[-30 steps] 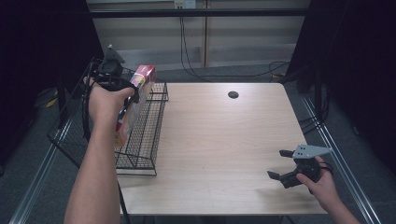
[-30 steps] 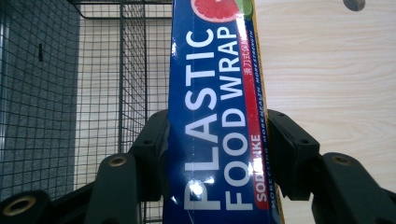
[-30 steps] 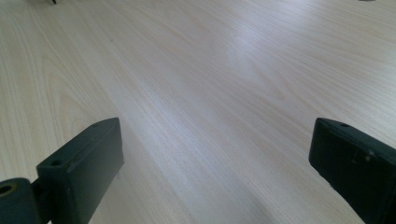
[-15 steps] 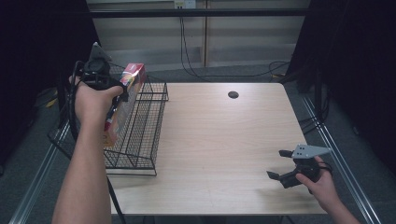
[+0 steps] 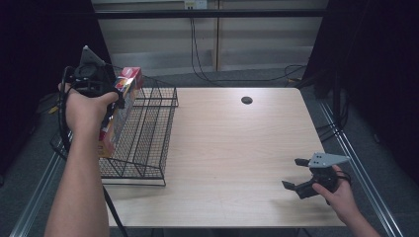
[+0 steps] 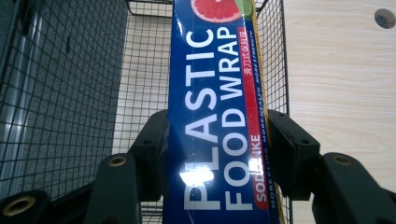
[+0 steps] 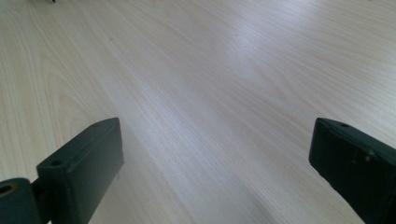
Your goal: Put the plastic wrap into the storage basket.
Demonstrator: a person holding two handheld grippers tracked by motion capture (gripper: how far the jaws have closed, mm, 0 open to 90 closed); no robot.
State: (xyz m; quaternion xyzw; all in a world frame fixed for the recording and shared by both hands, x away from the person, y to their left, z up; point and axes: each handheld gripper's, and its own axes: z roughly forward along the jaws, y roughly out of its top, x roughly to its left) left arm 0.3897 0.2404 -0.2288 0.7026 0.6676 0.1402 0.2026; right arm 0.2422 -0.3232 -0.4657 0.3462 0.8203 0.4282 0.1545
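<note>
Currently mid-carry: my left gripper (image 6: 215,154) pinches the plastic food wrap box (image 6: 219,116) across its narrow width, one jaw pressed on each long side, box running lengthwise away from the gripper camera. Step in hand, as I judge it, is moving the box relative to the wire basket (image 5: 143,133) at the left edge of the worktop (image 5: 237,148); whether in or out I cannot tell from this moment alone.

Near side first. My right gripper (image 5: 302,178) sits low near the front right corner of the worktop, jaws spread wide, nothing between them; in the right gripper view I see bare wood grain between the jaws. It is well apart from the basket.

Farther off. In the high view the box (image 5: 118,106) hangs tilted over the basket's left rim, far end up toward the back left corner, lower end hidden behind my left hand (image 5: 86,106). In the left gripper view basket mesh lies behind and on both sides of the box.

Next move, if the box goes in: level it along the basket's length, lower between the wire walls without snagging, then release. A small dark hole (image 5: 246,100) lies near the back edge, unrelated.
</note>
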